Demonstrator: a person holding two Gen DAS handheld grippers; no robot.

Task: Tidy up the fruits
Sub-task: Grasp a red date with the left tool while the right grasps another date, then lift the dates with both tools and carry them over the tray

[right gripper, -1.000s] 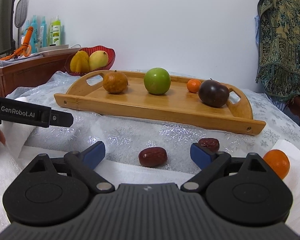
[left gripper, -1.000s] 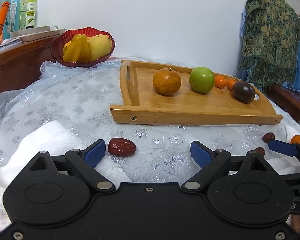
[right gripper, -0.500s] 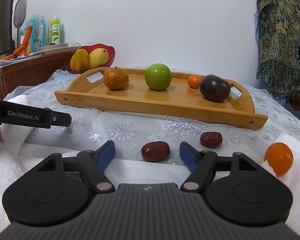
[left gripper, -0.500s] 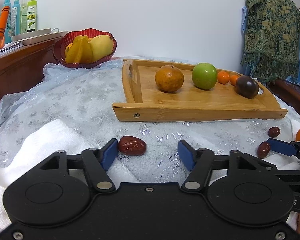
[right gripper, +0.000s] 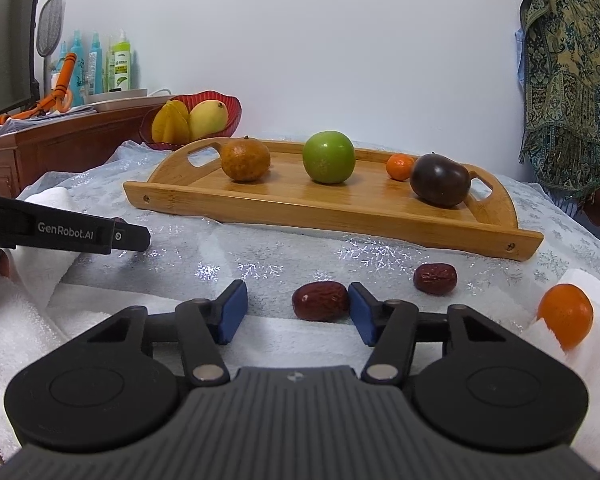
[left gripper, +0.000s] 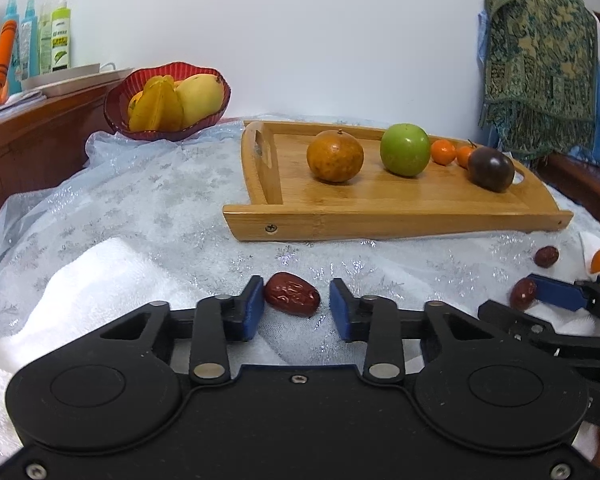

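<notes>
A tray [right gripper: 300,216] lies on the worktop [right gripper: 228,252], bearing an apple [right gripper: 329,157] mid-row. Behind its left end sits a fruit bowl [right gripper: 232,116]. Before the tray lie two dates [right gripper: 320,301] [right gripper: 435,278] side by side.

Cabinet: dark wooden sideboard [right gripper: 60,136], 9 o'clock
Bottles: blue and green plastic spray bottles [right gripper: 100,66] on sideboard, 10 o'clock
Hanging cloth: green-gold patterned shawl [left gripper: 540,60], 2 o'clock
Cover: sheer silvery snowflake tablecloth [left gripper: 148,200]
Towel: white terry towel [left gripper: 100,280], 8 o'clock
</notes>
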